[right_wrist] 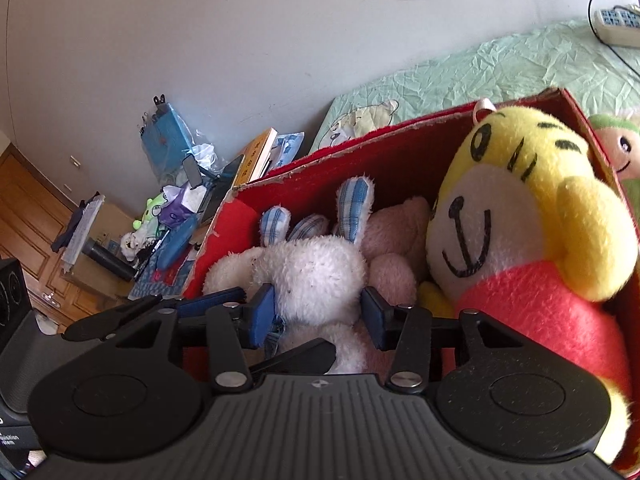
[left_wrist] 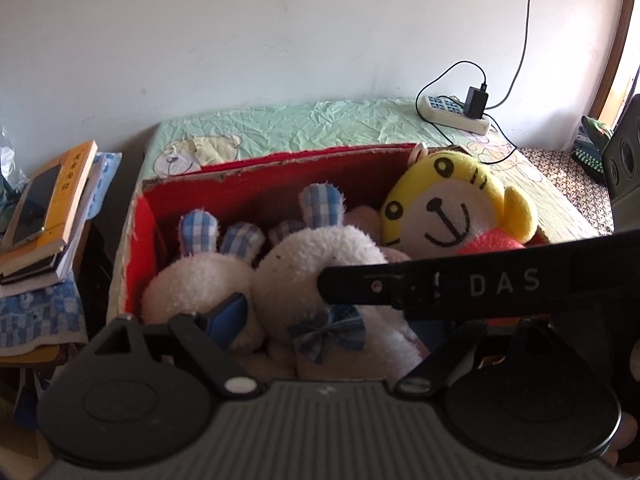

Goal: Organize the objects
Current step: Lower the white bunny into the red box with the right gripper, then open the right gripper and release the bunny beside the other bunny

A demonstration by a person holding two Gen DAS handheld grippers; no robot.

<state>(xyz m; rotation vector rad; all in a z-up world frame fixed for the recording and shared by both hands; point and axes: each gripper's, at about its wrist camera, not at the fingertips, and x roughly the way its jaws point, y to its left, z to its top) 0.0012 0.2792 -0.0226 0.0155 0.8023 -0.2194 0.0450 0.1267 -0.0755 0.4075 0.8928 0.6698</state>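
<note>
Inside the red box (right_wrist: pixel 400 148) on the bed, my right tongs (right_wrist: pixel 316 312) close on the white rabbit (right_wrist: pixel 316 276), soft and light, best pinched at its body, while my left tongs (left_wrist: pixel 320 320) stand open beside it, holding nothing.
</note>
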